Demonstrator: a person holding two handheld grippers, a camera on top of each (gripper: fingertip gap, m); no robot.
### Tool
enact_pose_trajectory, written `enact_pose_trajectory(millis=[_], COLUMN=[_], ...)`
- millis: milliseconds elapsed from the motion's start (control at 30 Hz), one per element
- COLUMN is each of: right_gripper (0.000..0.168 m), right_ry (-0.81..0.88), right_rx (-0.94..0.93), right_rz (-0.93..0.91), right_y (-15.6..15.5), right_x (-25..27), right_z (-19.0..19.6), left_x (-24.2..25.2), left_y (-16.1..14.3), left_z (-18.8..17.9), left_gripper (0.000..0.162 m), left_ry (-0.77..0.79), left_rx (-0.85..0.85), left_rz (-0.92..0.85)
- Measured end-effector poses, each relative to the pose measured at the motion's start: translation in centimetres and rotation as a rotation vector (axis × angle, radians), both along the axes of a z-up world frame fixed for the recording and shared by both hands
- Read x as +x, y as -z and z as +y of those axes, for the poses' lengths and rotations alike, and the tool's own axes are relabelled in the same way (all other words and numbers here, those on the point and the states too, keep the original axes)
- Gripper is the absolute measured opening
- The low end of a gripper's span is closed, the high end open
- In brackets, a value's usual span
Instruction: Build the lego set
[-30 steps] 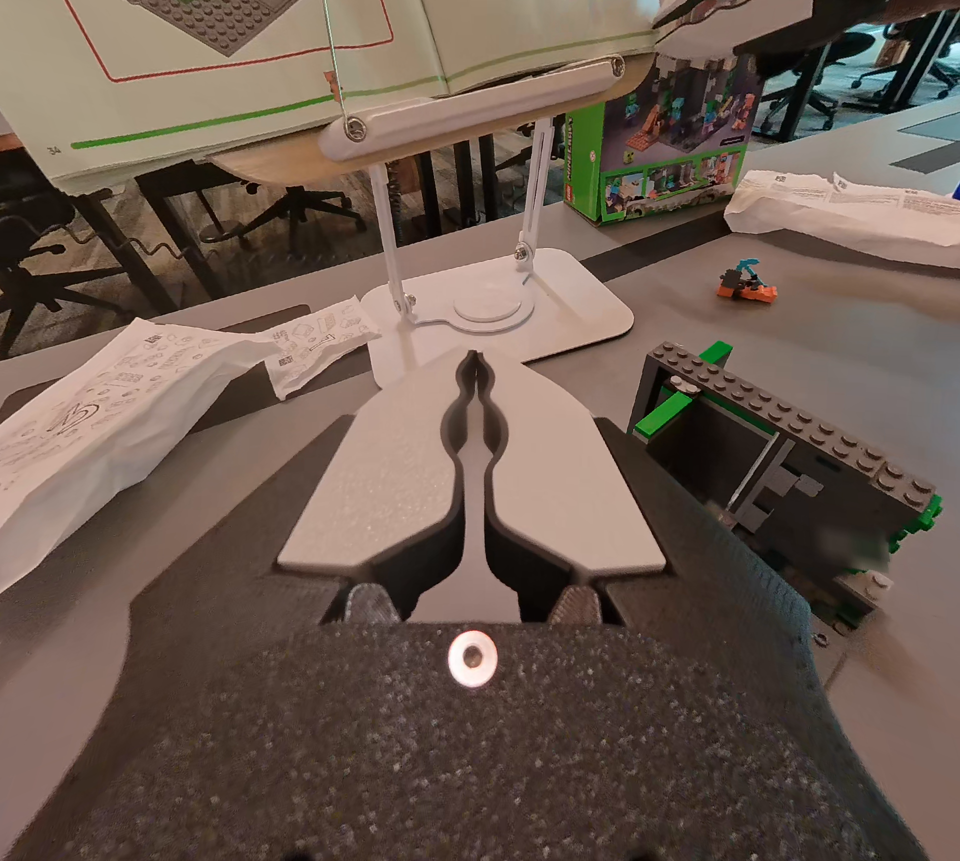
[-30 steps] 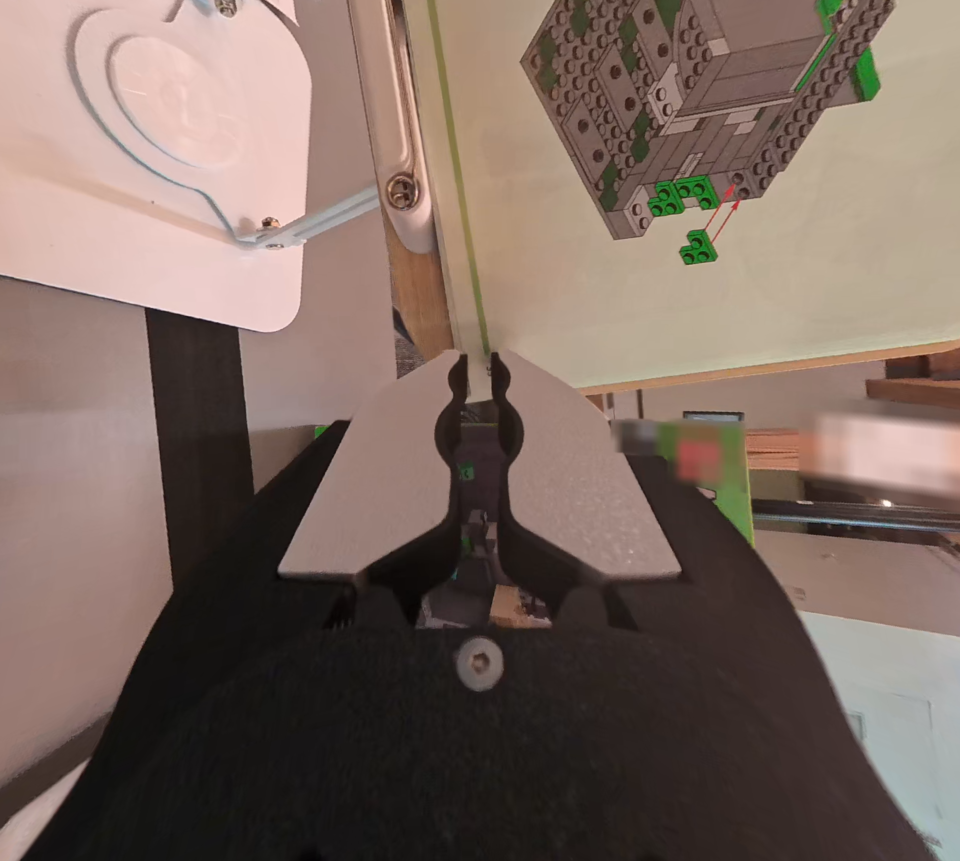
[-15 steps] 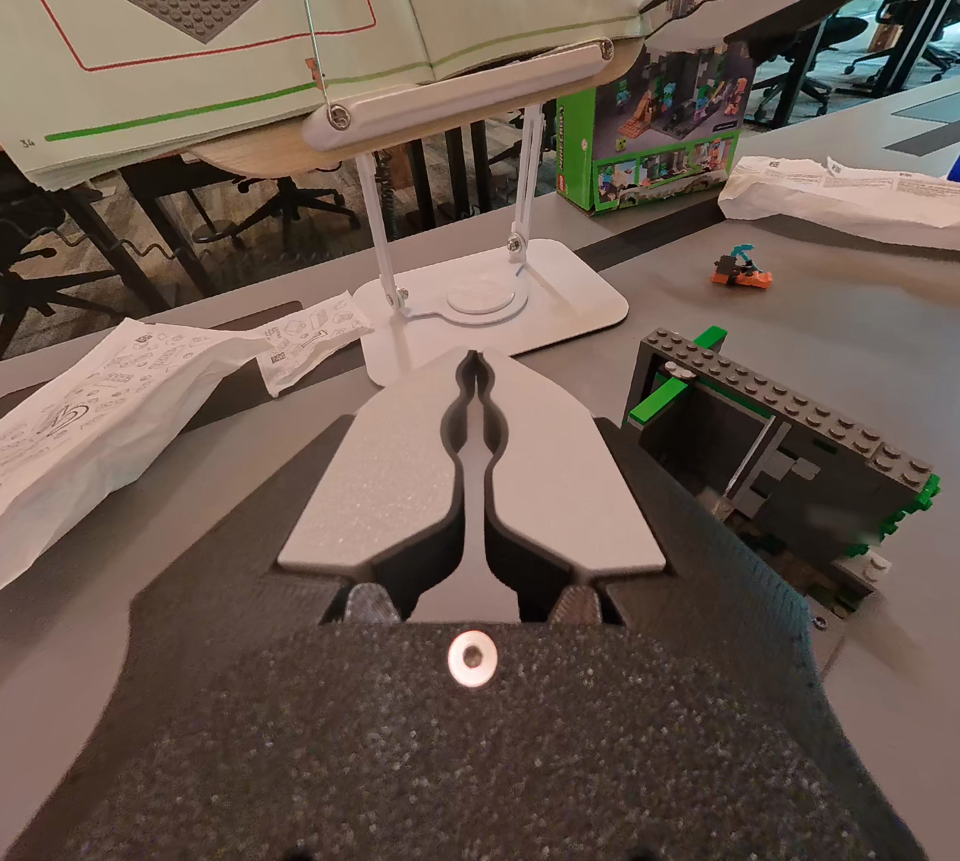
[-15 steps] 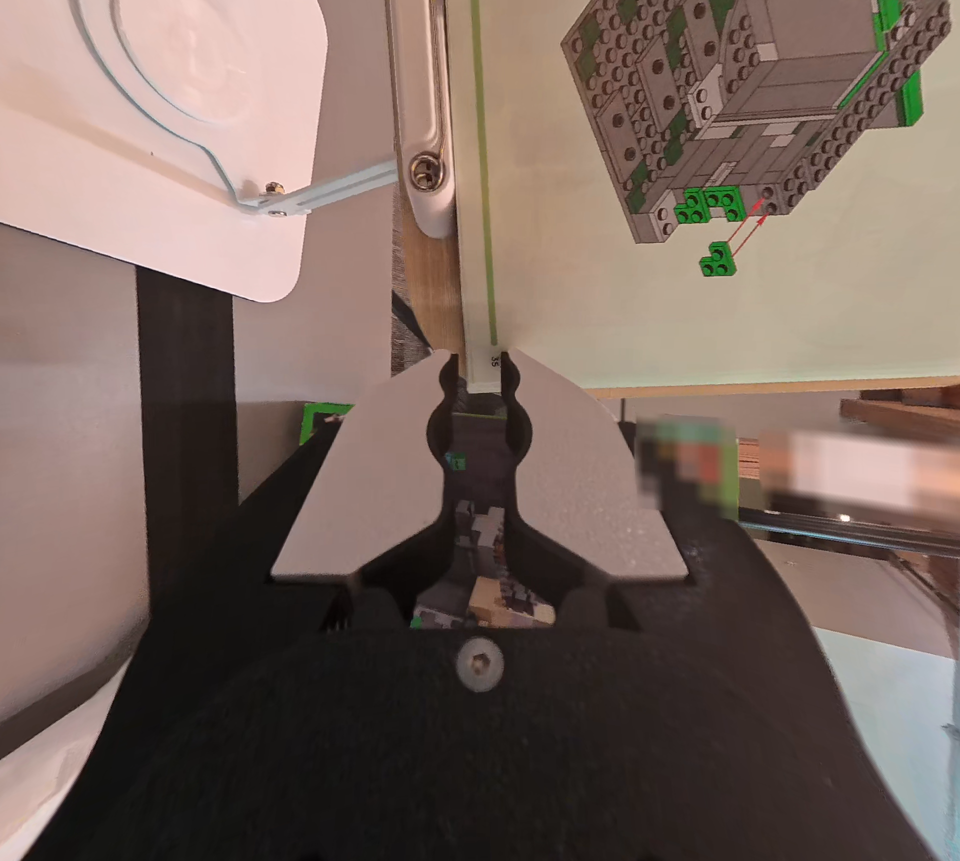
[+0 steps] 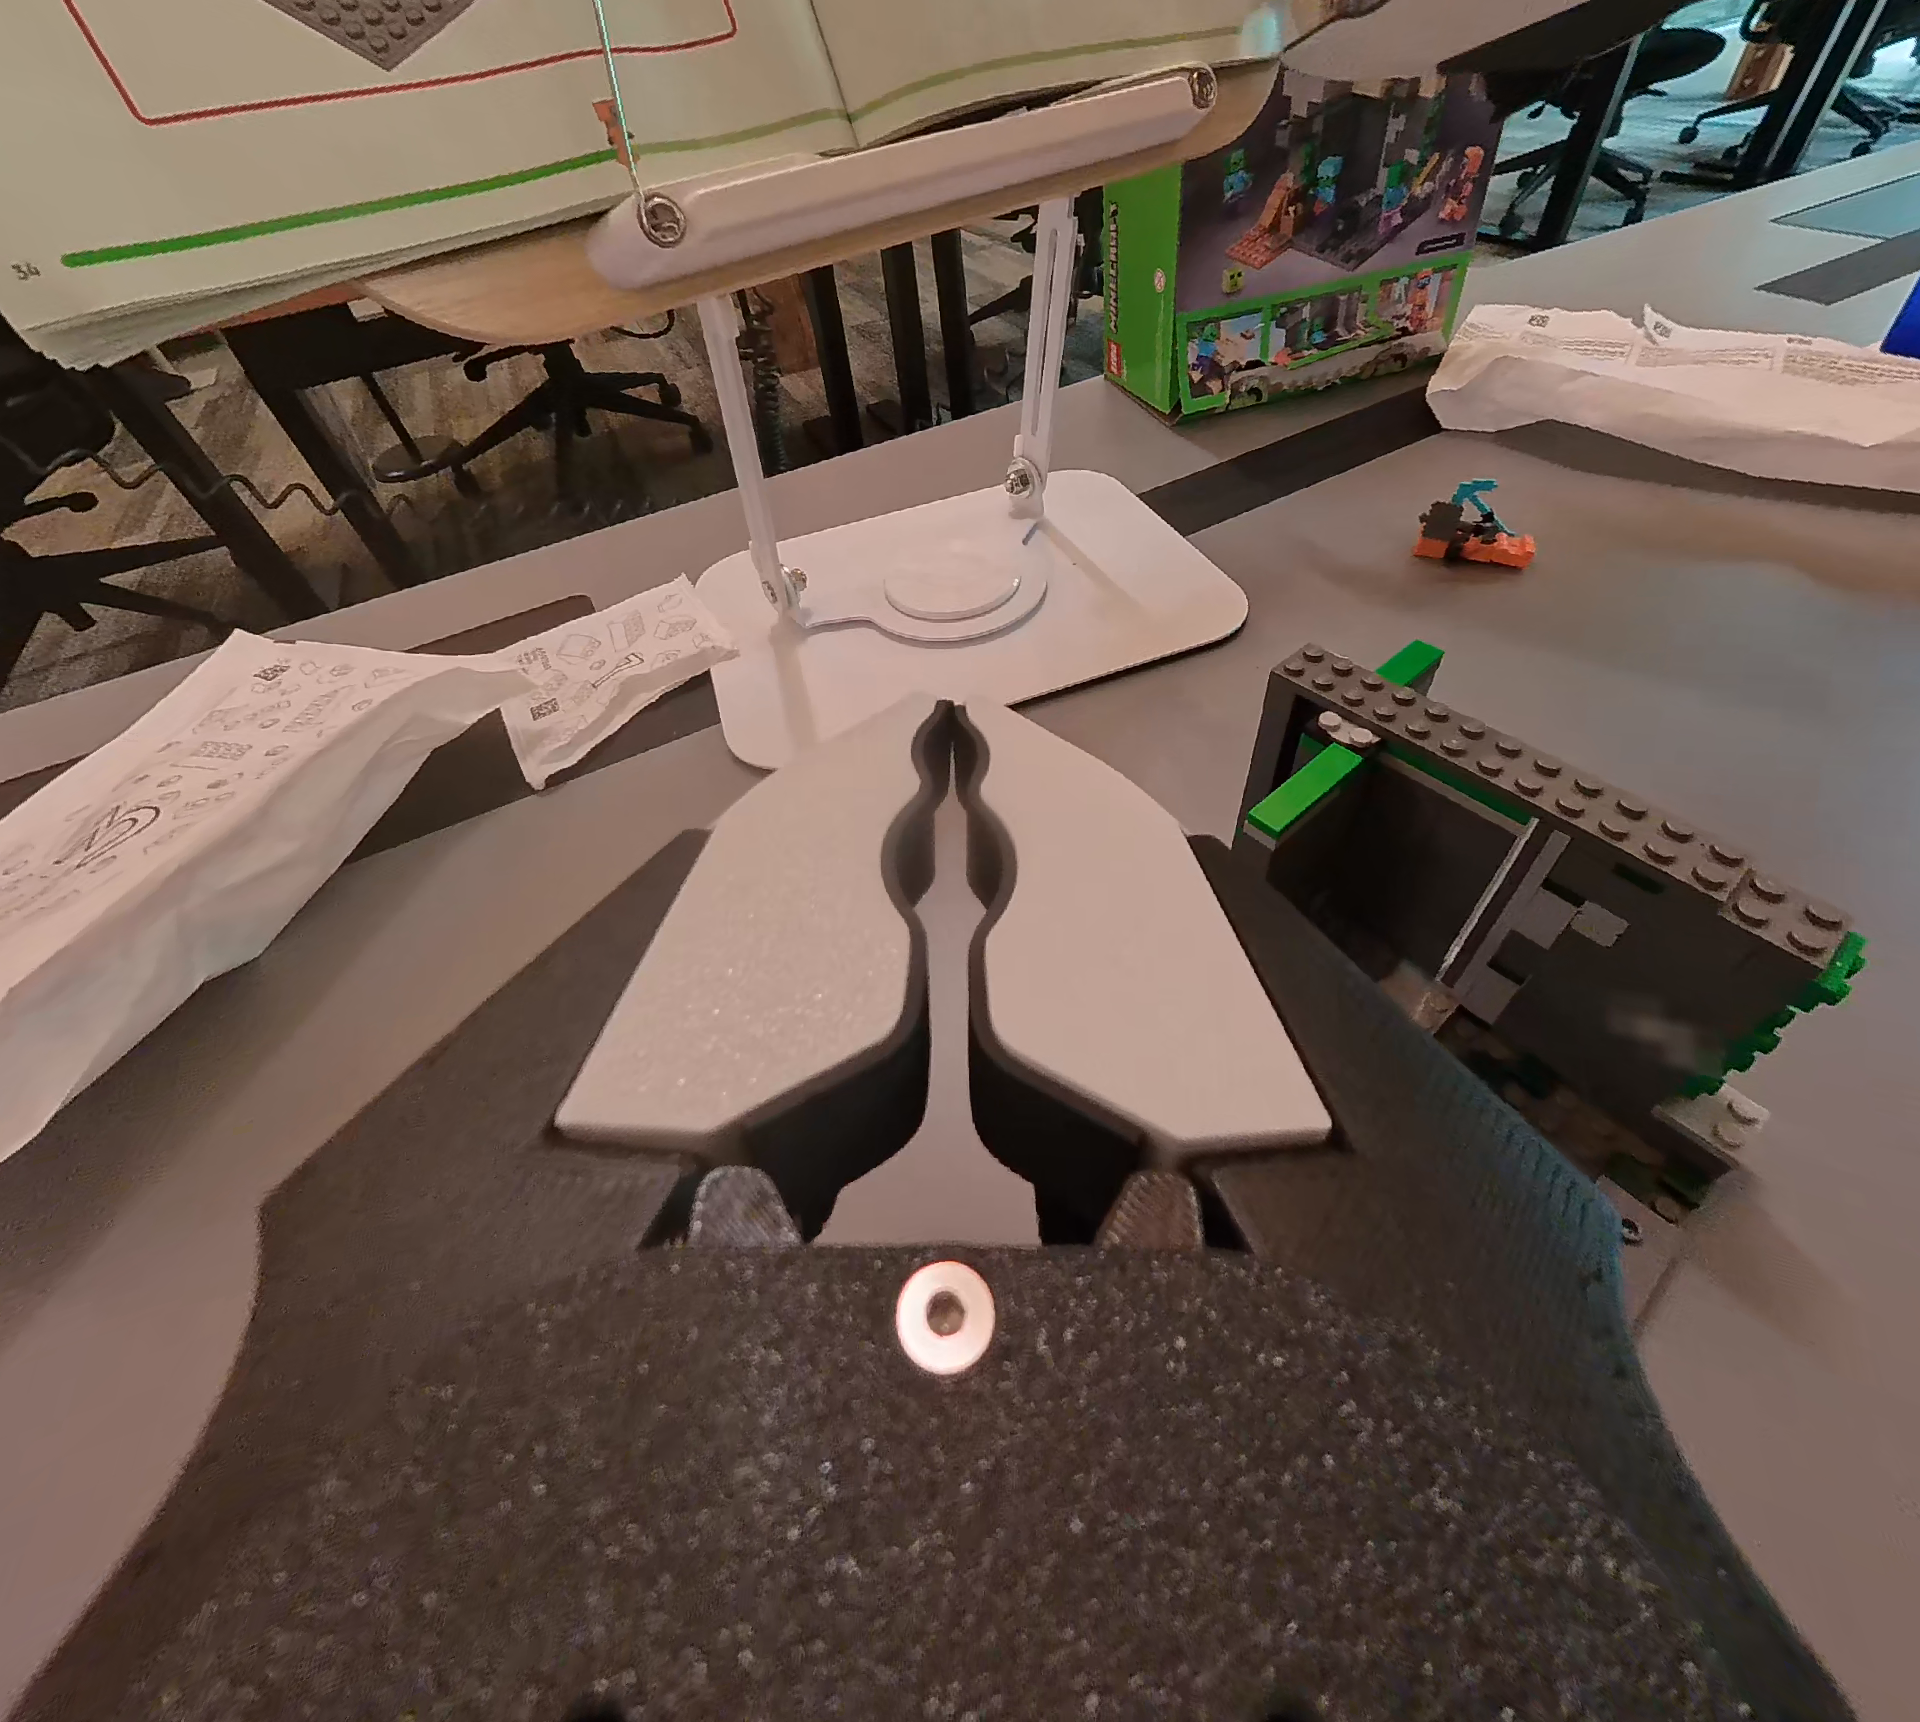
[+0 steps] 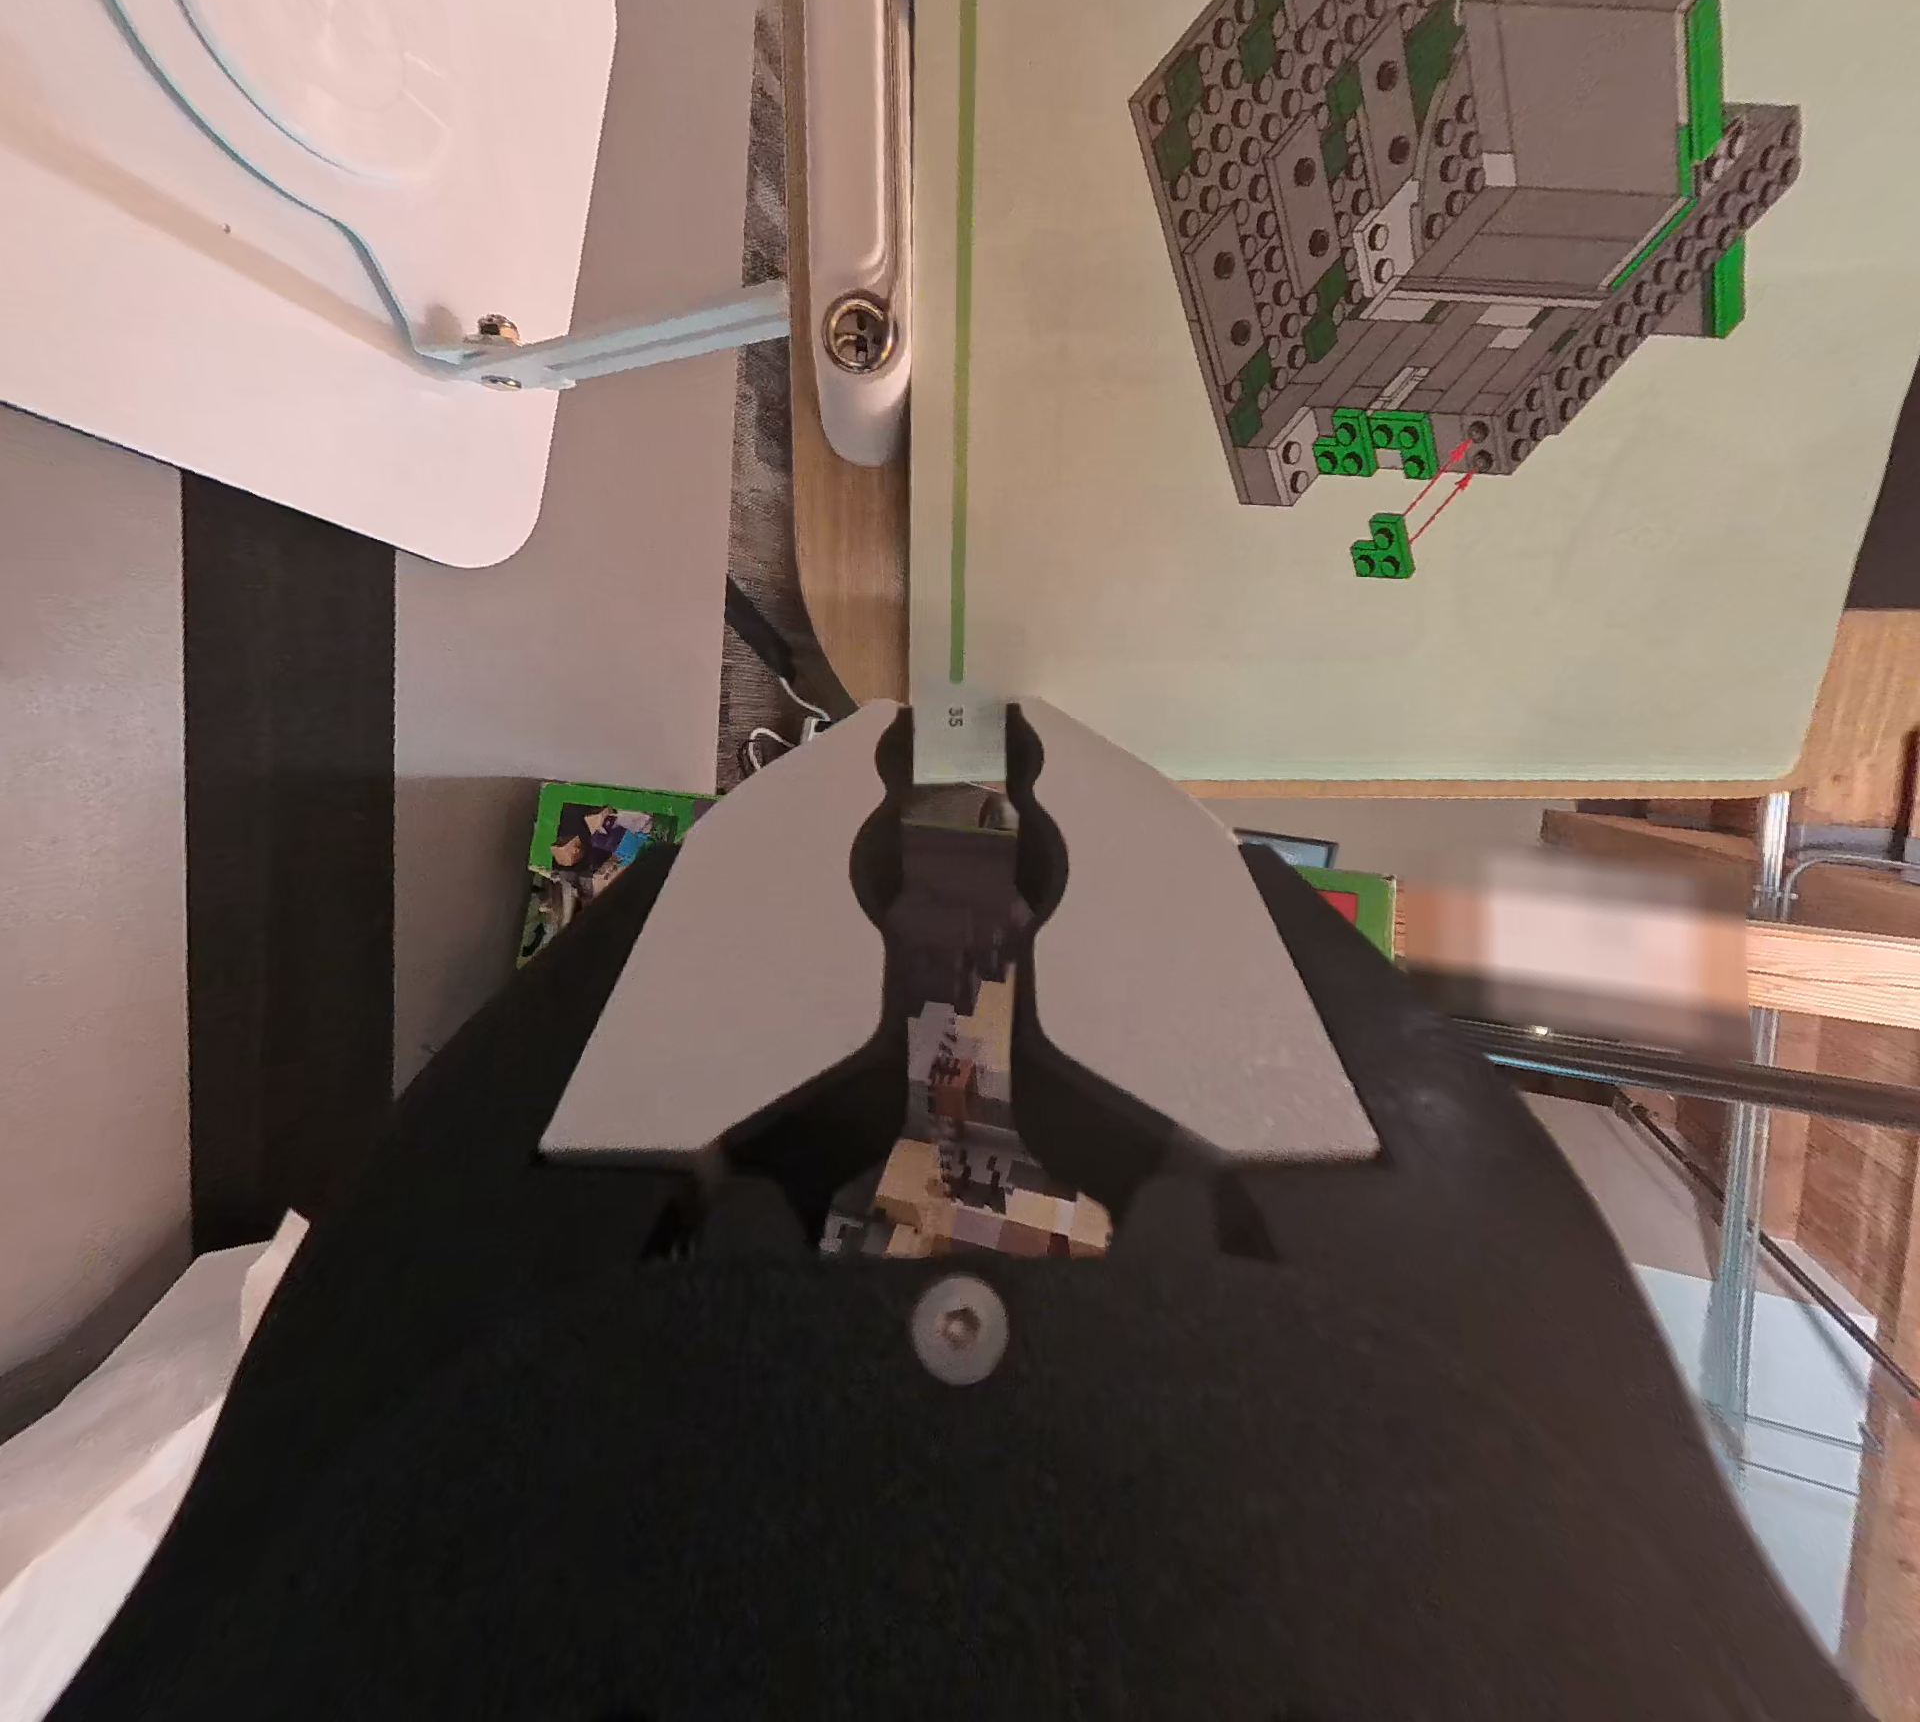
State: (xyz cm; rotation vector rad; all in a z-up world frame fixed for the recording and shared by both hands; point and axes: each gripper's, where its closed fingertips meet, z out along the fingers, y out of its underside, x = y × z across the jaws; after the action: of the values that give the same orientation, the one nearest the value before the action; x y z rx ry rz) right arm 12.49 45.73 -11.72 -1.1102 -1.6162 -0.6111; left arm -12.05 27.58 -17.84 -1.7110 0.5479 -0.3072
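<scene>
I see the grey table (image 5: 1558, 633) under everything. On it the white book stand (image 5: 977, 623) carries the open instruction booklet (image 5: 436, 41), above the table's far edge. Right of my left gripper (image 5: 953, 722) sits the partial lego build (image 5: 1538, 851), grey walls with green trim, on the table and untouched. White paper bags: one left (image 5: 208, 831), one far right (image 5: 1683, 384). Green set box (image 5: 1299, 259) stands behind the stand. Small orange piece (image 5: 1470, 529) lies alone between box and build. Left tongs: tips pressed together, nothing in them. Right gripper (image 6: 958, 727) is turned sideways, tongs narrow, tips either side of the booklet's corner (image 6: 956, 742); can't tell whether they touch it.
</scene>
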Motion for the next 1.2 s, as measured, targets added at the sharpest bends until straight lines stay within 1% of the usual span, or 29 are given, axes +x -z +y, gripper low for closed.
enact_pose_trajectory(millis=[100,167,233,300,467,667,767,900,1200], right_gripper=[0.021,0.021,0.017,0.016,0.002,0.000,0.000,0.000,0.000], right_ry=[-0.005,-0.002,-0.001,0.001,-0.009,-0.005,-0.004,0.003,0.027], right_rx=[0.019,0.039,0.050,0.040,0.017,-0.061,-0.137,-0.284,-0.751], right_rz=[-0.018,-0.028,-0.024,-0.026,-0.053,-0.034,-0.008,0.079,0.271], right_y=[0.3,0.4,0.2,0.2,0.7,0.5,0.3,-0.3,-1.1], right_x=[-0.1,-0.1,-0.1,-0.2,-0.1,0.0,0.0,0.0,-0.4], right_z=[0.0,0.2,0.3,0.4,0.0,-0.3,-0.7,-1.6,-3.7], left_x=[0.1,0.2,0.2,0.2,0.1,0.2,0.2,0.1,0.7], left_y=[0.1,0.1,0.1,0.0,0.0,0.1,0.1,0.1,0.2], left_z=[0.0,-0.1,-0.1,-0.1,-0.1,-0.2,-0.2,-0.2,-0.5], left_gripper=[0.000,0.000,0.000,0.000,0.000,0.000,0.000,0.000,0.000], left_ry=[0.003,0.005,0.005,0.004,0.001,0.004,0.004,0.006,0.030], left_rx=[-0.003,-0.003,-0.001,0.000,0.000,-0.003,-0.001,-0.002,-0.012], left_rz=[0.002,0.003,0.004,0.004,0.003,0.006,0.008,0.005,0.013])
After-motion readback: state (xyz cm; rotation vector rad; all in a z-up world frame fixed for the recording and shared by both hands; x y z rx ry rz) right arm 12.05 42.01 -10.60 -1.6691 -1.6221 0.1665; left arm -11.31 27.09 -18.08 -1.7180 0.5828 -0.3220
